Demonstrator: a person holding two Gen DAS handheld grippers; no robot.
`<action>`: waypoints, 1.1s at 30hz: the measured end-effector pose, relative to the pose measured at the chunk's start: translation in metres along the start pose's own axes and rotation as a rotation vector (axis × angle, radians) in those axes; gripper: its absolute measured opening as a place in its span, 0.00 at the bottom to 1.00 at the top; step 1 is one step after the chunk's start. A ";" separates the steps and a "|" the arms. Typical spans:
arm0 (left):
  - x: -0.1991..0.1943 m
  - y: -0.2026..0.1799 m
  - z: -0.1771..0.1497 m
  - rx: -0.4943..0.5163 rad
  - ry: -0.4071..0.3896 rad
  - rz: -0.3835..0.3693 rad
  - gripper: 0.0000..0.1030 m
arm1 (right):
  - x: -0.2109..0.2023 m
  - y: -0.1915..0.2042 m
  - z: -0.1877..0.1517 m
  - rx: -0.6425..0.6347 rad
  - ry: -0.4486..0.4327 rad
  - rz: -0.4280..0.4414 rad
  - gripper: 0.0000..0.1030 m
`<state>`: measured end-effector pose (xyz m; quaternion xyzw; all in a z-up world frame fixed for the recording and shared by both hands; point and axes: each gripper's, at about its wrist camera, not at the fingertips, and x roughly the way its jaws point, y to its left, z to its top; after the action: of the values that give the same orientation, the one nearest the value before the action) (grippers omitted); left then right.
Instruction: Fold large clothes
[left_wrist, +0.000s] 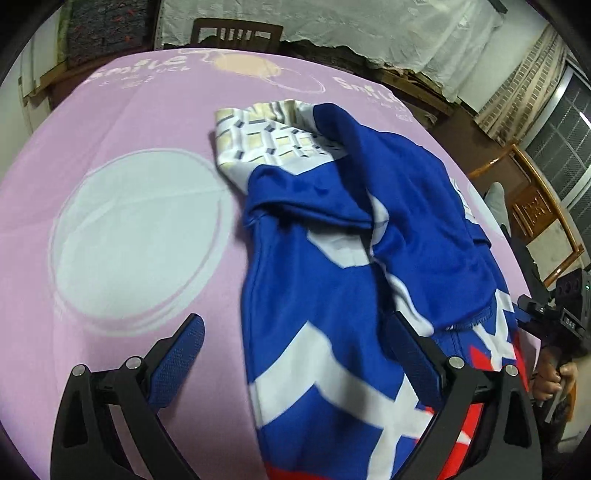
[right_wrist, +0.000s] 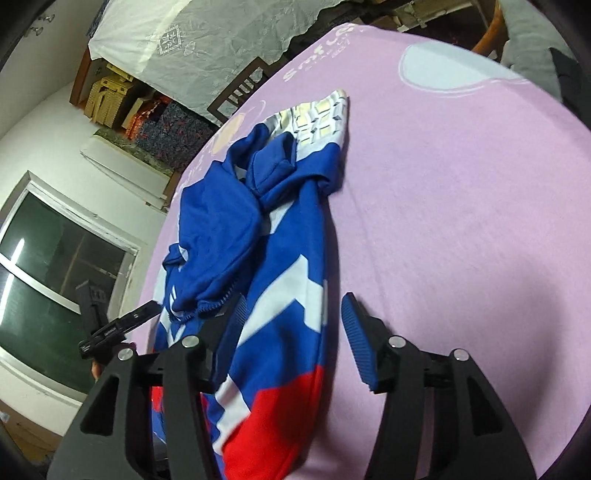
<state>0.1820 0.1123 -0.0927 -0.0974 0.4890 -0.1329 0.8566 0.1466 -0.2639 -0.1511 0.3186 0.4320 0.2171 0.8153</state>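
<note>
My blue, white and red sports garment (left_wrist: 325, 280) lies bunched in a long strip on the pink printed tablecloth (left_wrist: 129, 122). In the left wrist view its long axis runs from the bottom centre of the frame up toward the upper middle, where a white end with a cream and grey grid pattern (left_wrist: 266, 140) points away from me. The red band sits at the near end, at the bottom edge of the frame. A loose blue fold (left_wrist: 424, 229) lies over the strip's right side.

My left gripper (left_wrist: 299, 365) stands wide, one blue pad over bare cloth at lower left, the other over the garment; neither presses on it.

In the right wrist view the strip (right_wrist: 280, 295) runs from bottom centre to the patterned tip at upper middle. My right gripper (right_wrist: 295, 332) is spread apart and clamps nothing, with the garment's edge lying between its fingers. A dark wooden chair back (left_wrist: 236, 35) stands beyond the table.
</note>
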 end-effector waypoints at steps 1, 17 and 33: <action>0.001 -0.002 0.002 -0.002 0.006 -0.016 0.96 | 0.002 -0.001 0.001 0.009 0.005 0.011 0.52; -0.030 -0.049 -0.084 0.097 0.048 -0.138 0.96 | -0.017 0.026 -0.054 -0.088 0.134 0.099 0.52; -0.022 -0.072 -0.092 0.200 0.012 -0.152 0.85 | -0.008 0.056 -0.087 -0.354 0.101 -0.010 0.29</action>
<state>0.0819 0.0477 -0.0993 -0.0475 0.4695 -0.2461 0.8466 0.0645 -0.2005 -0.1433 0.1568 0.4288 0.3015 0.8370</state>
